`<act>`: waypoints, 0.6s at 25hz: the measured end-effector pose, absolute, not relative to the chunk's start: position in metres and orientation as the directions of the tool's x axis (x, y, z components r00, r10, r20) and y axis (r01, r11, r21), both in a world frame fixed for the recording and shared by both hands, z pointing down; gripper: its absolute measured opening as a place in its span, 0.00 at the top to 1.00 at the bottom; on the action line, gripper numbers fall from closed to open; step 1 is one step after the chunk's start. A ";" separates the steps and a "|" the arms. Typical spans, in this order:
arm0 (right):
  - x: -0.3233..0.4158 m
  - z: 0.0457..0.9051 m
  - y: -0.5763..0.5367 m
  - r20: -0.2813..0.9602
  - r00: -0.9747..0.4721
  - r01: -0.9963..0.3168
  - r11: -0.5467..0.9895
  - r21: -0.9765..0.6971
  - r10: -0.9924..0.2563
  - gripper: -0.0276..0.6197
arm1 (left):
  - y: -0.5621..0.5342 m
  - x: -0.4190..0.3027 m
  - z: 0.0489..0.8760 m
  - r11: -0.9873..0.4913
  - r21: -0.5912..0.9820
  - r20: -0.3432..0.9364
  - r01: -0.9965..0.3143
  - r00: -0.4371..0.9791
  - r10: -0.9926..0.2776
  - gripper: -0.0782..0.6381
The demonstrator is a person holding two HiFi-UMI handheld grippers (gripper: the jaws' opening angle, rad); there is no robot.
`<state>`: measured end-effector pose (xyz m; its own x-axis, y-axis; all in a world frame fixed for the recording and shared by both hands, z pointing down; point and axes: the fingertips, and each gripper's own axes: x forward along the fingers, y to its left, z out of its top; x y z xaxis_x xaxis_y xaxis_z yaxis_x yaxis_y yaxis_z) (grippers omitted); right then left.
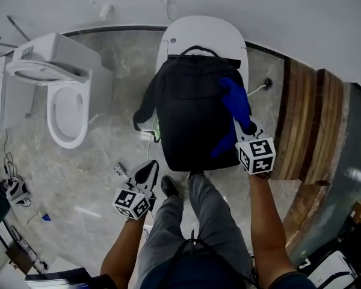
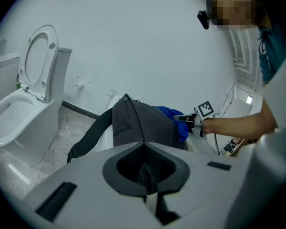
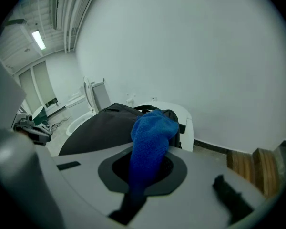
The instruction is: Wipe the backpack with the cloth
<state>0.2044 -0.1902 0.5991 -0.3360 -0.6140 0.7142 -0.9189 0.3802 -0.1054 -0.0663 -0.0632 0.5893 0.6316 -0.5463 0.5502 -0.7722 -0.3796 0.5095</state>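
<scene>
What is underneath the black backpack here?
A white closed toilet lid shows beyond the top edge of the backpack; the backpack covers the rest, so what lies directly beneath cannot be seen.

Grey marbled floor (image 1: 102,167). At far edge by wall, closed white toilet (image 1: 225,38), black backpack (image 1: 189,119) lying on its lid. At far left, open toilet (image 1: 66,101). Along right edge, wooden boards (image 1: 307,119). Near middle, black shoe (image 1: 168,186).
</scene>
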 end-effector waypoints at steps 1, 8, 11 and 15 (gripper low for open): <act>0.204 0.599 -0.183 0.710 -0.329 -0.927 0.358 -0.116 -0.623 0.93 | -0.064 -0.066 0.586 -0.385 0.508 0.547 -0.771 0.634 -0.547 0.89; 0.191 0.611 -0.118 0.722 -0.336 -0.937 0.294 -0.189 -0.605 0.93 | -0.056 -0.063 0.566 -0.420 0.507 0.525 -0.753 0.656 -0.543 0.89; 0.181 0.625 -0.083 0.739 -0.357 -0.931 0.280 -0.233 -0.571 0.93 | -0.047 -0.061 0.548 -0.438 0.510 0.511 -0.741 0.670 -0.539 0.89; 0.168 0.644 -0.038 0.778 -0.398 -0.917 0.242 -0.317 -0.487 0.93 | -0.030 -0.060 0.517 -0.468 0.508 0.483 -0.723 0.689 -0.540 0.89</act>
<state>0.1682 -0.0381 0.6439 -0.3977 -0.4870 0.7777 -0.9169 0.2420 -0.3173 -0.0596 -0.0304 0.5174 0.6888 -0.5403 0.4833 -0.7233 -0.4678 0.5079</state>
